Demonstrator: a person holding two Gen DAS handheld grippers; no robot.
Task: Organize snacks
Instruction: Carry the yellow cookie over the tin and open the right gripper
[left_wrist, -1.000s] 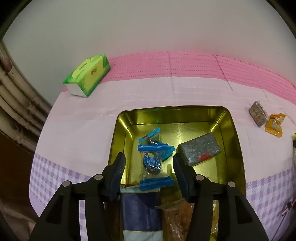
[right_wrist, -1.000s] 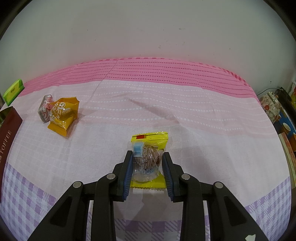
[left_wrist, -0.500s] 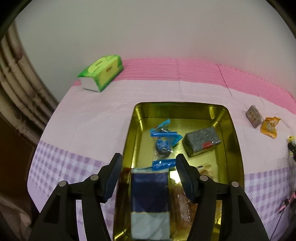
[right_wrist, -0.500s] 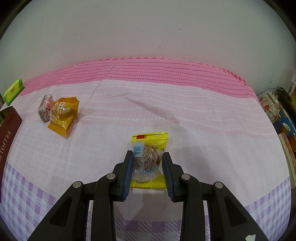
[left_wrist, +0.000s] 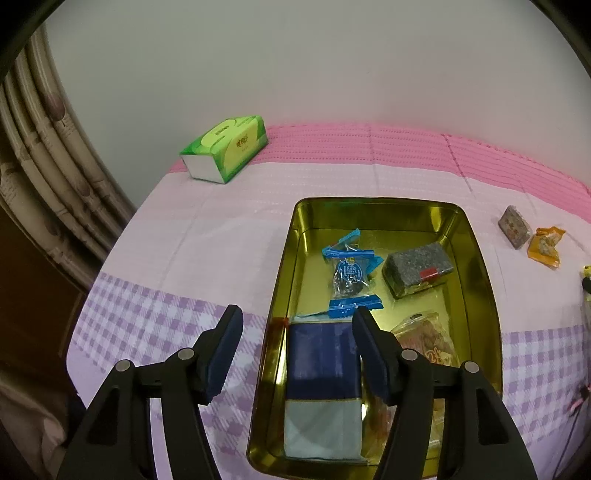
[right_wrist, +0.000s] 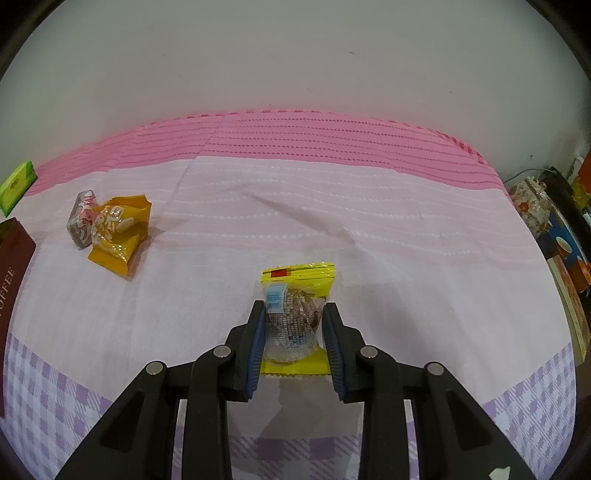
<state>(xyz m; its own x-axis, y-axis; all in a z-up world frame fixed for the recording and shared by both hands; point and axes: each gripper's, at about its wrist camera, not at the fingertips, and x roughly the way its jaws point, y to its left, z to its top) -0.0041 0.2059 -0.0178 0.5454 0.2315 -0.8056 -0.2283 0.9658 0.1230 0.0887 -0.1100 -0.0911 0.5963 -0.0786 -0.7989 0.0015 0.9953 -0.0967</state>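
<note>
A gold tin (left_wrist: 288, 258) on the pink and purple cloth holds a blue-wrapped cookie (left_wrist: 349, 275), a grey speckled bar (left_wrist: 417, 267), a dark blue and white packet (left_wrist: 323, 387) and an orange snack bag (left_wrist: 428, 339). My left gripper (left_wrist: 295, 325) is open and empty above the tin's near left corner. My right gripper (right_wrist: 293, 319) is shut on a yellow-edged clear snack packet (right_wrist: 295, 295), held just above the cloth. A yellow-orange packet (right_wrist: 118, 232) and a small pink-grey packet (right_wrist: 81, 221) lie together at the left, also in the left wrist view (left_wrist: 545, 245).
A green tissue pack (left_wrist: 225, 147) sits at the back left by the wall. A dark red toffee box (right_wrist: 11, 266) is at the left edge of the right wrist view. Cluttered items (right_wrist: 554, 229) stand beyond the table's right edge. A curtain (left_wrist: 44, 192) hangs at left.
My left gripper has pulled back and up from the tin and shifted left, staying open. My right gripper has stayed shut on the yellow packet, nearly still.
</note>
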